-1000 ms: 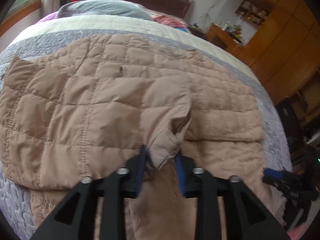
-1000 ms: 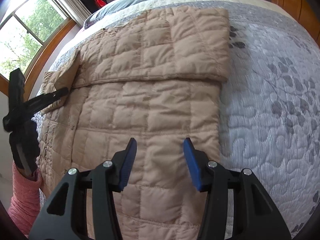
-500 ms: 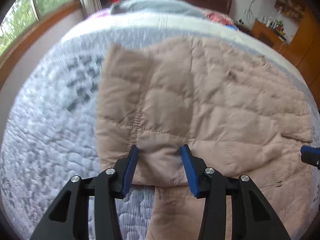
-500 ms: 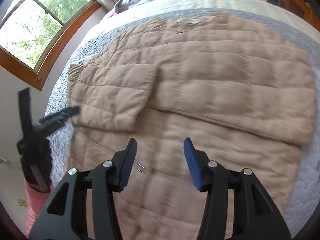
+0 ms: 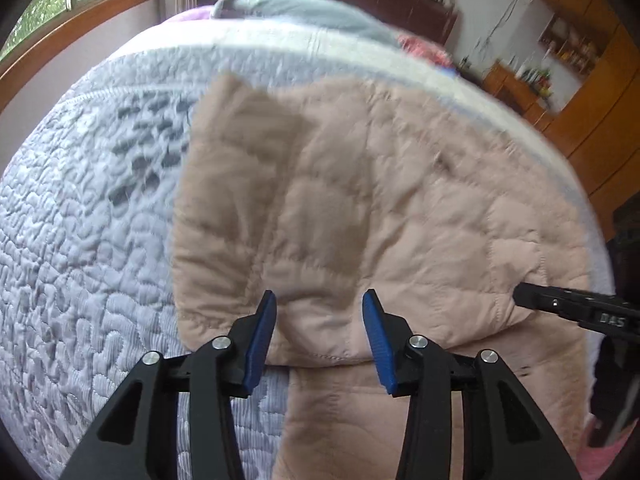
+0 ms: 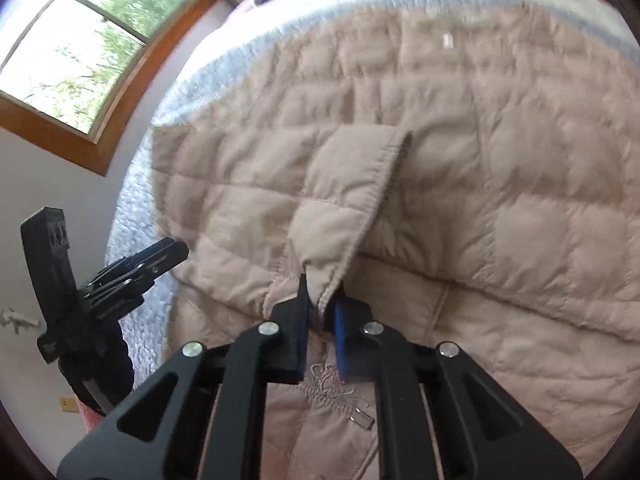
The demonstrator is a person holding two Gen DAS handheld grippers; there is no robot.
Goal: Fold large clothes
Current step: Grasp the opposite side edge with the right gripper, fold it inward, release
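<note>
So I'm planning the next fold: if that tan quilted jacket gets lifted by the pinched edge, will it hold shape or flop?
Probably flop: where the right gripper pinches the jacket, the cloth tents and creases. Its puffy quilting suggests it is light for its size. The smooth shell may slide over the bedspread.
</note>
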